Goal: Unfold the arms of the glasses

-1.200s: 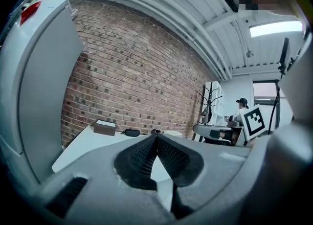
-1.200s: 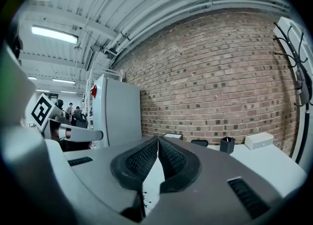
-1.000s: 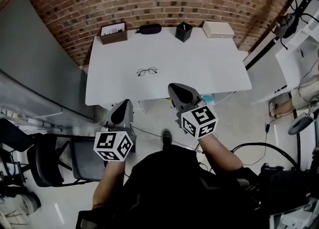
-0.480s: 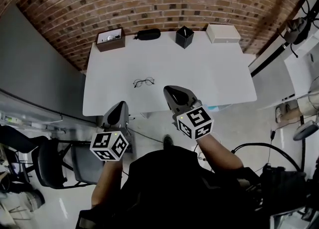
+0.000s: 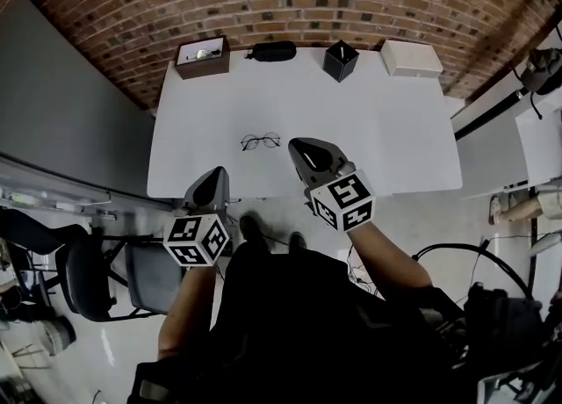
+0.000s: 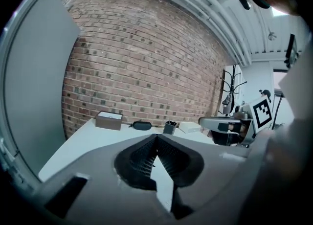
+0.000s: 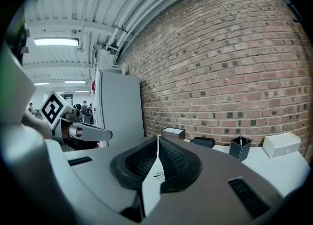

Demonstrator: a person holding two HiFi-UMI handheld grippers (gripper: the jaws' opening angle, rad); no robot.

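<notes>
A pair of thin-framed glasses (image 5: 261,140) lies with its arms folded on the white table (image 5: 378,130), left of the middle and toward the near edge. My right gripper (image 5: 297,144) is shut and empty, its tip over the table's near edge, just right of the glasses. Lower left, my left gripper (image 5: 217,173) is also shut and empty, at the table's front edge and short of the glasses. In the right gripper view the glasses (image 7: 159,175) show small through the slit below the closed jaw tips (image 7: 158,138). The left gripper view shows closed jaws (image 6: 156,136) and no glasses.
Along the table's far edge by the brick wall stand a brown box (image 5: 201,57), a black glasses case (image 5: 273,51), a black pen holder (image 5: 340,61) and a white box (image 5: 411,58). A dark chair (image 5: 97,275) stands at the left on the floor.
Both grippers have advanced toward the table; the right one's tip now reaches over the near edge beside the glasses. Both stay shut.
</notes>
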